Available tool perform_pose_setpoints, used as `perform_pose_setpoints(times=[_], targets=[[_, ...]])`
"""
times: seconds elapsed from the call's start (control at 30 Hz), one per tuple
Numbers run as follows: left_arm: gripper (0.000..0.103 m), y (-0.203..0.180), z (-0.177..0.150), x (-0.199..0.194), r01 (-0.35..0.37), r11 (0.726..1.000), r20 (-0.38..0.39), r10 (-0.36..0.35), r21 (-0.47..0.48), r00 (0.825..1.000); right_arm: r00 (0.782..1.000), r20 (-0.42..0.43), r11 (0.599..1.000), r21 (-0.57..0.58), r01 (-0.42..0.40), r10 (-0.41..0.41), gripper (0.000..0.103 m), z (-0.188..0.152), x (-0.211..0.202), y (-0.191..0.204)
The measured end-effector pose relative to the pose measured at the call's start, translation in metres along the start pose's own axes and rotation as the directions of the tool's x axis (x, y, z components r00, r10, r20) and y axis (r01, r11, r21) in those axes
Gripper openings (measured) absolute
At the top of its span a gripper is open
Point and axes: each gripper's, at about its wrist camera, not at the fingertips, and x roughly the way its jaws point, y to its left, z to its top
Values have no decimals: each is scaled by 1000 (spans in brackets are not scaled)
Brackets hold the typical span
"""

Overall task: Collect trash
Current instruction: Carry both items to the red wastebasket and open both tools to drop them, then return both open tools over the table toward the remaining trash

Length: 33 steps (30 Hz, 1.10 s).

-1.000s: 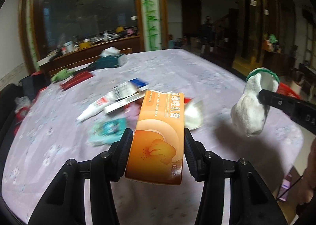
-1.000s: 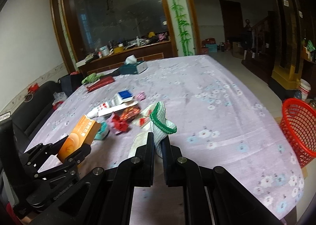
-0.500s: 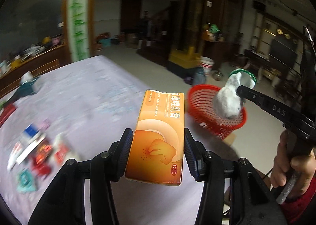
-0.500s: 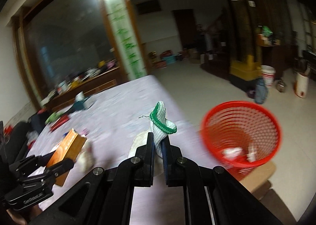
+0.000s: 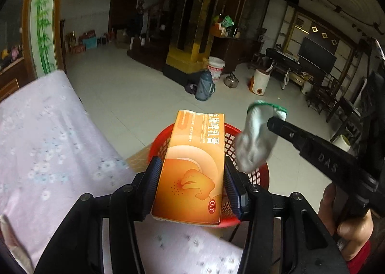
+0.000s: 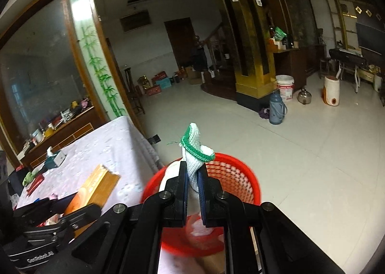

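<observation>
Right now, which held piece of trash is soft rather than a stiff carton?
The white sock with green cuff, pinched in the right claw; the left's orange box is rigid.

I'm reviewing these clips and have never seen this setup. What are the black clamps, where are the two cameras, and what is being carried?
No robot here: a person holds a handheld two-finger tool in each hand, each with a camera looking along its fingers. In the left camera view, the left gripper has an orange medicine box between its fingers, which are starting to open. In the right camera view, the right gripper pinches a white glove with a green cuff. Both hang above a red mesh basket on the floor beside a table with a floral cloth.
</observation>
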Motion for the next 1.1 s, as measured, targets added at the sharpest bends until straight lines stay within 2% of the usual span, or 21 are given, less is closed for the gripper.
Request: perform_pose_setpoints(times=[0.03, 0.1, 0.17, 0.2, 0.4, 0.53, 0.67, 0.83, 0.97, 1.1], targets=[[56, 3, 0, 3, -7, 1000, -14, 7, -20, 1000, 1000, -11, 1000, 3, 1, -1, 10, 2, 6, -5], [56, 5, -4, -1, -1, 999, -8, 0, -43, 1000, 1000, -27, 1000, 2, 11, -11, 10, 5, 17, -10], [62, 10, -10, -12, -31, 999, 6, 31, -39, 1000, 999, -40, 1000, 16, 13, -12, 19, 4, 22, -16], [63, 11, -12, -17, -40, 998, 6, 40, -39, 999, 999, -40, 1000, 25, 15, -14, 19, 4, 21, -19], [63, 20, -30, -51, -52, 997, 16, 53, -63, 998, 999, -30, 1000, 9, 10, -10, 23, -7, 13, -15], [64, 29, -55, -79, -108, 993, 19, 109, -47, 994, 999, -44, 1000, 3, -27, 27, 33, -15, 6, 1], [65, 40, -77, -111, -155, 987, 30, 156, -50, 987, 994, -71, 995, -49, -85, 82, 34, -30, -1, 38], [66, 74, -102, -148, -194, 976, 26, 198, -103, 980, 978, -132, 973, -140, -181, 163, 35, -56, -2, 100], [66, 108, -132, -181, -253, 955, 18, 259, -154, 966, 955, -194, 947, -188, -259, 223, 37, -76, 3, 145], [66, 154, -162, -216, -313, 922, 4, 322, -227, 947, 927, -259, 918, -222, -329, 270, 39, -96, 7, 181]])
